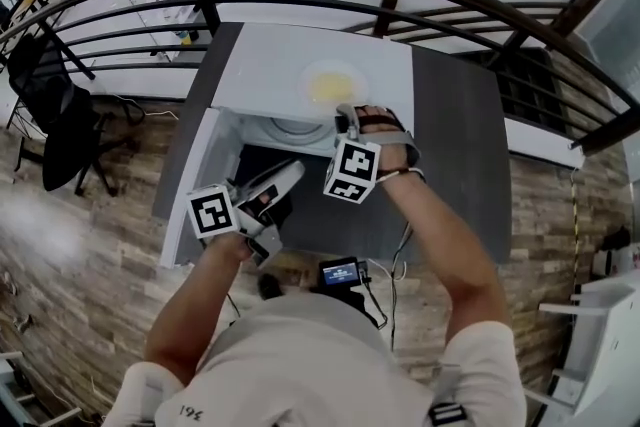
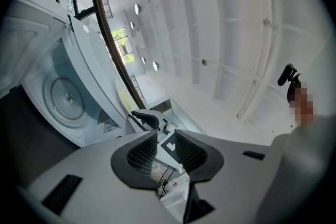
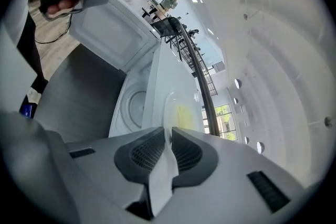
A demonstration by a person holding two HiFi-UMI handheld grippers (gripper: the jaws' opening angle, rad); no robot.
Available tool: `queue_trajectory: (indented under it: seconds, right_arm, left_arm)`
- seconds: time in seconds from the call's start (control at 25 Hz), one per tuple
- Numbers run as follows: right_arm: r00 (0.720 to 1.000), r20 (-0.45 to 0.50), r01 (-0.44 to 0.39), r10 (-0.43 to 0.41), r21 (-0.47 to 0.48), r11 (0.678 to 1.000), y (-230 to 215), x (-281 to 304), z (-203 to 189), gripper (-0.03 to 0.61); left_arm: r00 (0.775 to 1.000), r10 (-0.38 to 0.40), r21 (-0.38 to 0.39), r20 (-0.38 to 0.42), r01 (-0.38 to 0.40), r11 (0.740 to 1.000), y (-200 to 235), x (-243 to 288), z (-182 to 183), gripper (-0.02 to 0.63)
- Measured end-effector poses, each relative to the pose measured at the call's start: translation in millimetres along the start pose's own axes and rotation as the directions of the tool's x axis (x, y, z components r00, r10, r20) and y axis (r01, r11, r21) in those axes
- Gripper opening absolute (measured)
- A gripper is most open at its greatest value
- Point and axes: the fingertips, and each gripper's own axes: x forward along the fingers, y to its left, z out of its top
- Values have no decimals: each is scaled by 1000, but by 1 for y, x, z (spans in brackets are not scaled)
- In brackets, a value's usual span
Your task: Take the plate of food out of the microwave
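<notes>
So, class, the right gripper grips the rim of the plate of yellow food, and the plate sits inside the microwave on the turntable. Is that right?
One thing is wrong. The right gripper does grip the rim of the plate, but the plate is outside the microwave, above its top; the turntable inside is bare. The head view shows this.

one plate (image 1: 332, 85), one microwave (image 1: 262, 55), two tongs (image 1: 290, 173) (image 1: 347, 118)

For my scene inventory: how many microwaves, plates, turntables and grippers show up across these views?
microwave: 1
plate: 1
turntable: 1
grippers: 2, the left gripper and the right gripper
Total: 5
</notes>
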Motion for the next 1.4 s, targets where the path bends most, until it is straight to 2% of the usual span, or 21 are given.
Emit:
queue_trajectory:
  seconds: [0.52,0.72,0.96,1.16,1.4]
  right_arm:
    - [990,-2,-138,140,147,979,-8,11,-1,41]
    - [982,43,-186,182,245,952,-10,10,-5,66]
    - [967,94,-254,236,361,897,-13,8,-9,108]
    - [959,109,-285,263,386,877,-11,4,-7,131]
    - [962,103,-273,253,374,886,-4,-2,-3,138]
  left_arm:
    - [1000,12,15,18,-12,1000,-6,-11,4,91]
    - [1000,12,9,22,-12,1000,-10,-10,1,91]
    - [999,28,4,21,-28,1000,-11,-11,0,91]
    - [1000,21,11,15,-21,1000,-14,-11,0,91]
    - [1000,19,16,9,-19,1000,-15,-16,-3,91]
